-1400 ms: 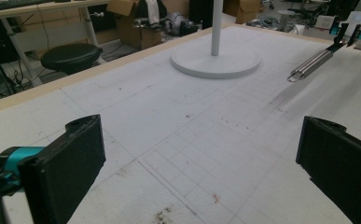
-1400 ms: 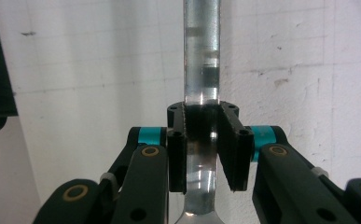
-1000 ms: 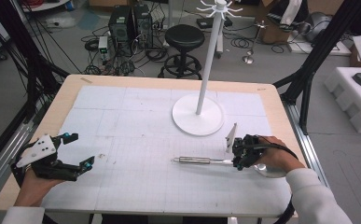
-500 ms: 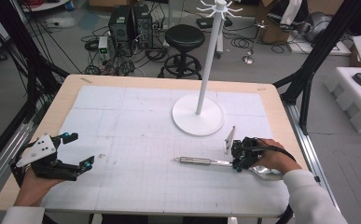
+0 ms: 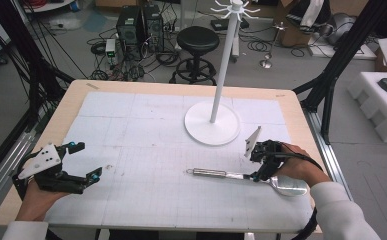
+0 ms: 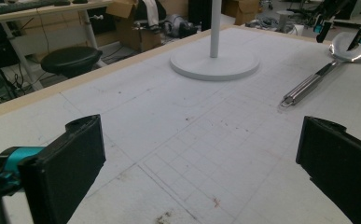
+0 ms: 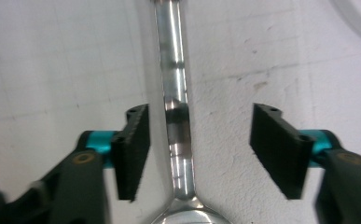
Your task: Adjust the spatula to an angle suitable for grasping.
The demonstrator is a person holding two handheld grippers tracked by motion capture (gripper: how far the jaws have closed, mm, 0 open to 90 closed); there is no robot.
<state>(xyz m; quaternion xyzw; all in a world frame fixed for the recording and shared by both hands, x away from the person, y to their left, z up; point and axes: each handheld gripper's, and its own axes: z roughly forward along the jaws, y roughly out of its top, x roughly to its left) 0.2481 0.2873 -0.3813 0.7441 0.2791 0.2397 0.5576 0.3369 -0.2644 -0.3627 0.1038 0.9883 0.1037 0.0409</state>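
- The ladle (image 5: 241, 176) lies flat on the table (image 5: 146, 125), handle running left, bowl at right.
- The right hand-held gripper (image 7: 194, 154) straddles the handle just above the bowl, jaws wide apart and untouching.
- The left hand-held gripper (image 5: 83, 162) rests well apart, also open.

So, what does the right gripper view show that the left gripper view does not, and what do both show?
The right gripper view alone shows the right tool from close above, its jaws open on either side of the ladle handle near the bowl, not touching it. The left gripper view alone shows the left tool open over bare mat, the white stand whole at its base, and a black stool beyond the table. Both share the ladle lying flat on the gridded mat.
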